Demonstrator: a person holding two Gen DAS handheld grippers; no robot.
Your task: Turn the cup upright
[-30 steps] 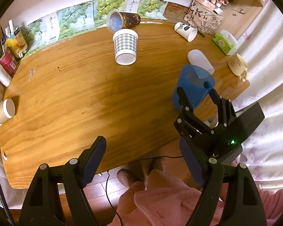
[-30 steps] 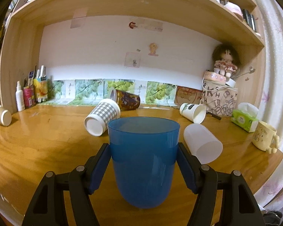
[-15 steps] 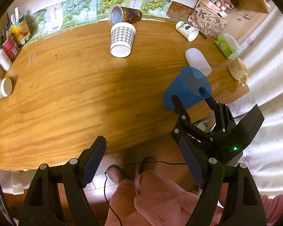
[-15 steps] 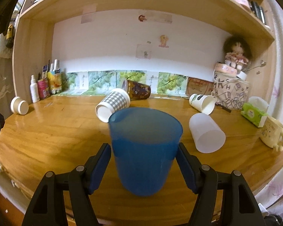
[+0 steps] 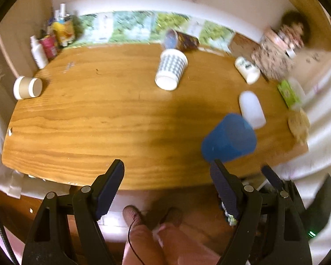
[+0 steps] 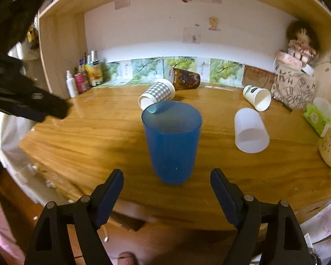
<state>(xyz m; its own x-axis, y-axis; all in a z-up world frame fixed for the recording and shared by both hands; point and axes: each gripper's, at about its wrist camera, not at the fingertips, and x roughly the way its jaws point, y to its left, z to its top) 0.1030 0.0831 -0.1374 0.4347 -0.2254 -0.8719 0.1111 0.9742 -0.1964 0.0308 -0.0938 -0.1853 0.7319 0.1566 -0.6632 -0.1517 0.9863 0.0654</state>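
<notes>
A blue plastic cup (image 6: 172, 145) stands upright, mouth up, near the front edge of the wooden table (image 6: 99, 137). My right gripper (image 6: 166, 190) is open and empty, drawn back just in front of the cup, apart from it. The cup also shows in the left wrist view (image 5: 229, 141). My left gripper (image 5: 166, 181) is open and empty, held above the table's front edge. The right gripper's fingers (image 5: 222, 183) show just below the cup there.
Lying on their sides: a translucent white cup (image 6: 250, 130), a checked paper cup (image 6: 157, 93), a brown cup (image 6: 184, 78), a white paper cup (image 6: 257, 95) and a brown-banded cup (image 5: 27, 87). Bottles (image 6: 77, 84) stand back left; a tissue box (image 6: 316, 116) and mug (image 6: 330, 148) at right.
My right gripper has opened, let go of the blue cup and drawn back. The cup now stands on the table. My left gripper has tilted up toward the wall.
</notes>
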